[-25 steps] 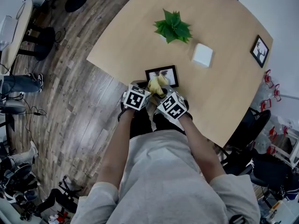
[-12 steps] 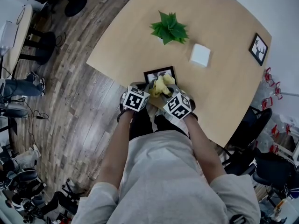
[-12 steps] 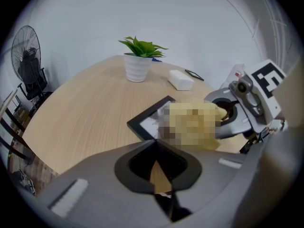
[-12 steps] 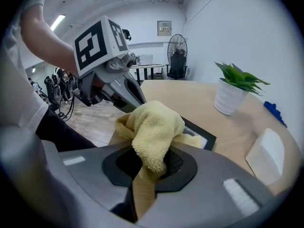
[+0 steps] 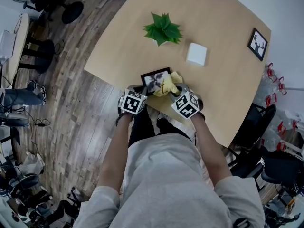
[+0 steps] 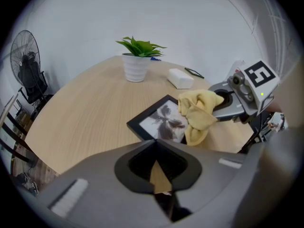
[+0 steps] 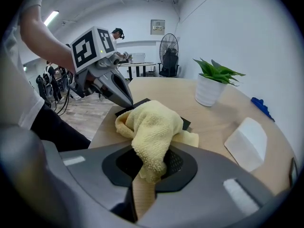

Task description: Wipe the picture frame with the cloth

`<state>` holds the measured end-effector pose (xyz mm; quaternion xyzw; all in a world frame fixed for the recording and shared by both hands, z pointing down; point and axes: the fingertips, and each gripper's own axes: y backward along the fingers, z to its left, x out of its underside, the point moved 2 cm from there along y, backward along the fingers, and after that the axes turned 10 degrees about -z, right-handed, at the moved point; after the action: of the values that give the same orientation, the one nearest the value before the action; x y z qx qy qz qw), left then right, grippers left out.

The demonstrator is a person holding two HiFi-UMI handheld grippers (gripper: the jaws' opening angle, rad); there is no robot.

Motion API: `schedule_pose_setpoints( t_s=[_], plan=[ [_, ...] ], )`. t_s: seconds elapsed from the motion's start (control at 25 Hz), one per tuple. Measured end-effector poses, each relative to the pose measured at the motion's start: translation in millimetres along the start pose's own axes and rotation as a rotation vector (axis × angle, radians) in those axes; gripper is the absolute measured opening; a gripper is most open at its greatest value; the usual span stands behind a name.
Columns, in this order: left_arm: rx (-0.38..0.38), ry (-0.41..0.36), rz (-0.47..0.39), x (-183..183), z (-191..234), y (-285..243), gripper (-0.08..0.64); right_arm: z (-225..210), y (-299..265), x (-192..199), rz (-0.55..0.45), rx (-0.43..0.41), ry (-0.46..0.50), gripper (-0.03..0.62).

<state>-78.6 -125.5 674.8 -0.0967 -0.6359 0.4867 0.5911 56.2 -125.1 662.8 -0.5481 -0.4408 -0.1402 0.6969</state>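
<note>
Picture frame [image 5: 153, 79], black-rimmed with a pale photo facing up, lies flat on the round wooden worktop [image 5: 223, 80] close to its near edge, just in front of the person. At its left, the left gripper [image 6: 155, 144] has its jaws closed to a point with nothing between them, and that point rests against the near corner of the frame; the left gripper view shows only a sliver of worktop through the gap behind the tips. Over the right part of the frame sits the yellow cloth [image 5: 168, 84], bunched into a loose lump that touches the glass and spills onto the worktop beside it. The right gripper [image 7: 149, 152] comes in from the right with its jaws clamped on the cloth, a fold of the terry hanging down between them. Farther back on the worktop, well apart from the frame, stand a green potted plant [image 5: 162, 28], then a white block [image 5: 196, 54], and at the far right edge a second small black frame [image 5: 258, 44]
</note>
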Motion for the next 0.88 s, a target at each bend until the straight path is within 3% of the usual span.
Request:
schedule_pose_setpoints(
  t_s=[0.68,0.88],
  plan=[
    [-0.032,-0.016,0.033,-1,-1,-2,0.052,-10,14,12,-0.031,0.093,-0.104,0.06],
    [-0.023,-0.028,0.036,-2,-3,0,0.052,-16,21,21,-0.009,0.163,-0.178,0.06]
  ],
)
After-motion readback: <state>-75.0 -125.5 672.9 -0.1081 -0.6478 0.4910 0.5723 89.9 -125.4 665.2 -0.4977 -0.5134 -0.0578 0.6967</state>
